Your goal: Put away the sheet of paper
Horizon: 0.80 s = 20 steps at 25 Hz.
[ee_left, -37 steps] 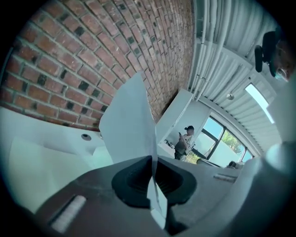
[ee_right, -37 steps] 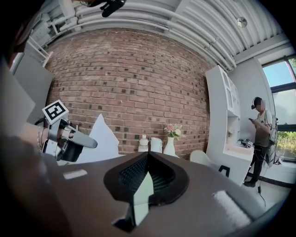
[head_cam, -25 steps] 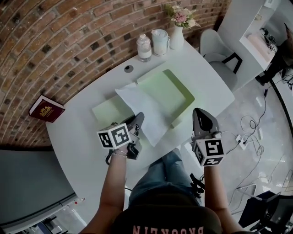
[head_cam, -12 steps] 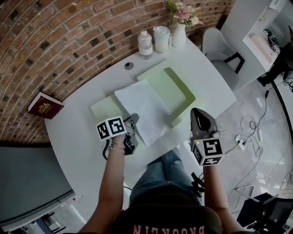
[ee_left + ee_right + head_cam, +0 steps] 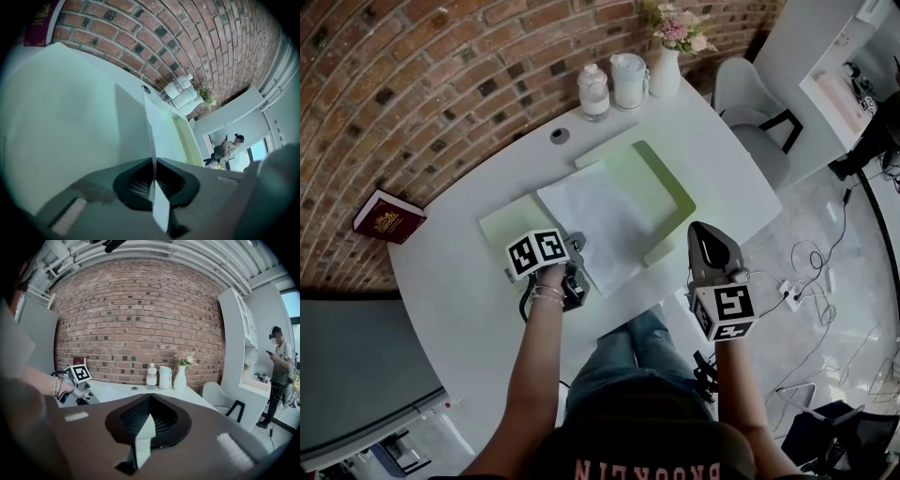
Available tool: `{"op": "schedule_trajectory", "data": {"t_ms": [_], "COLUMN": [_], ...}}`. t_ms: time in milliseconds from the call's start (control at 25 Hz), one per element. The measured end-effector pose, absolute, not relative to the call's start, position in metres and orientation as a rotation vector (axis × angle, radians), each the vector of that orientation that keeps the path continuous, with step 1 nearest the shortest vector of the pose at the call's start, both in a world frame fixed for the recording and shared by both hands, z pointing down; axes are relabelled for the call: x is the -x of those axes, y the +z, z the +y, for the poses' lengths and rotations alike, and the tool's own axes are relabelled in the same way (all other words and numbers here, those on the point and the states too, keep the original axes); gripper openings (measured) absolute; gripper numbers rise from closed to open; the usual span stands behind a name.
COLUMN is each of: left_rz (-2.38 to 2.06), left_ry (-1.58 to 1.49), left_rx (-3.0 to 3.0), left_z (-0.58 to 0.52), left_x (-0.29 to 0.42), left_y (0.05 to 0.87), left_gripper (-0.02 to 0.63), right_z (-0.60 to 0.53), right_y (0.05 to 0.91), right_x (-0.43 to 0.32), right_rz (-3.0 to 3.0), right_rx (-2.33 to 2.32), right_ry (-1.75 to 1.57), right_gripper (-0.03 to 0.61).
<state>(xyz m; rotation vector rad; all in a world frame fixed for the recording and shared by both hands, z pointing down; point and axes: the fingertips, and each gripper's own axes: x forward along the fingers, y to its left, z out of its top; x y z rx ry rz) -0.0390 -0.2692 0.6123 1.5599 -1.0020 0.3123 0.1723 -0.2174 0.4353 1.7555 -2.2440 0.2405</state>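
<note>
My left gripper (image 5: pixel 577 247) is clamped tight on the sheet of paper (image 5: pixel 605 220), pinching its edge near the 7 o'clock corner. The left gripper view shows the sheet running edge-on straight through the closed jaws. The rest of the sheet lies across the middle of the open green folder (image 5: pixel 664 183), which sits at the centre of the white table (image 5: pixel 455 300). One pale flap shows at the sheet's 9 o'clock and the wider panel with its raised border at 2 o'clock. My right gripper (image 5: pixel 702 229) hangs at 5 o'clock of the sheet, well apart from it, with its jaws together on nothing

I read the step as settling the sheet squarely inside the folder. To do it well I would:
- work low, so the paper slides flat over the folder rather than being lifted, since a single pinch at one corner lets the far end sag and swing
- steer toward 1 o'clock until the long edge runs parallel with the raised border
- bring the right gripper down on the folder's near corner, so the folder does not creep along with the sheet
- release the pinch only once no paper overhangs the folder's outline

The jars (image 5: pixel 611 86) and flower vase (image 5: pixel 664 67) at 12 o'clock stand well clear of that path
</note>
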Motion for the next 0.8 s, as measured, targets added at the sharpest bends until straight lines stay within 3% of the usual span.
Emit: {"op": "schedule_trajectory", "data": {"t_ms": [800], "left_rz": [-1.099], "left_ry": [0.384], "left_rx": [-1.497], "left_z": [-0.303], "left_x": [-0.009], "left_y": [0.640], "left_gripper": [-0.002], "right_z": [-0.271], "right_y": [0.443], "right_x": [-0.211], "right_rz": [-2.291], "right_rx": [-1.663], "right_ry": [0.236], "right_gripper": [0.000]}}
